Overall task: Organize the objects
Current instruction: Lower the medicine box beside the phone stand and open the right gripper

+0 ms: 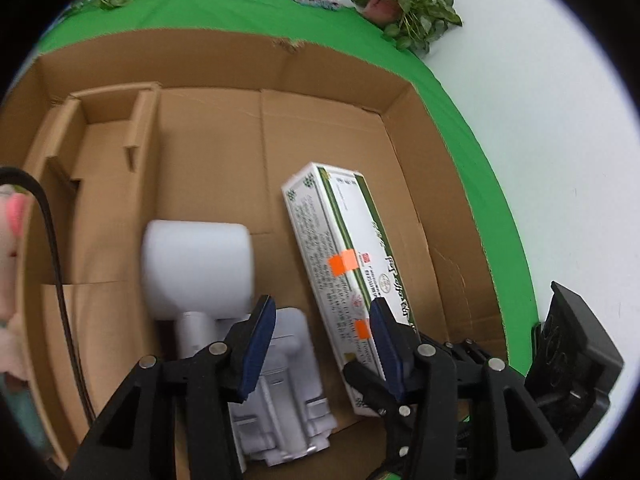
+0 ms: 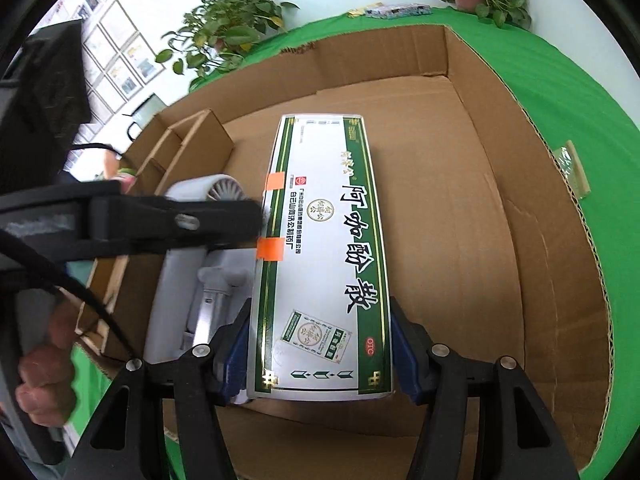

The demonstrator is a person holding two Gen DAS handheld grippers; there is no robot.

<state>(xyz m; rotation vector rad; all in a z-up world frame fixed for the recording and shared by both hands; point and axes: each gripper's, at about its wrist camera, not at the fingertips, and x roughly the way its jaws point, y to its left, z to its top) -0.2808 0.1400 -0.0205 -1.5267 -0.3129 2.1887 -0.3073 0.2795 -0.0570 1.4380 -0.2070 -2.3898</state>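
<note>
Brown corrugated cardboard box (image 1: 404, 184) open-topped on a green-covered tabletop (image 1: 224, 4), taken as the landmark here. Inside the box, toward its left side, a white handheld fan (image 1: 200, 264) lying flat, round head toward the far wall, handle and base toward the near edge. Just beside the fan, toward the box's right, a long white-and-green medicine carton (image 2: 324, 248) with two orange stickers on its left edge, lying lengthwise toward the far wall. At the box's far left, a small cardboard divider insert (image 1: 112, 120) with narrow compartments.

Left claw (image 1: 322, 344) low over the near part of the box, blue-padded jaws apart, nothing pressed between them; fan base below the left finger, carton's near end at the right finger, contact there unclear. No earlier frame to compare.

Right claw (image 2: 320, 344) clamped on the near end of the medicine carton, one pad on each long side. Whether the carton's underside rests on the box floor cannot be told.

Behind the box, on the tabletop's far edge, potted plants (image 2: 236, 28).
</note>
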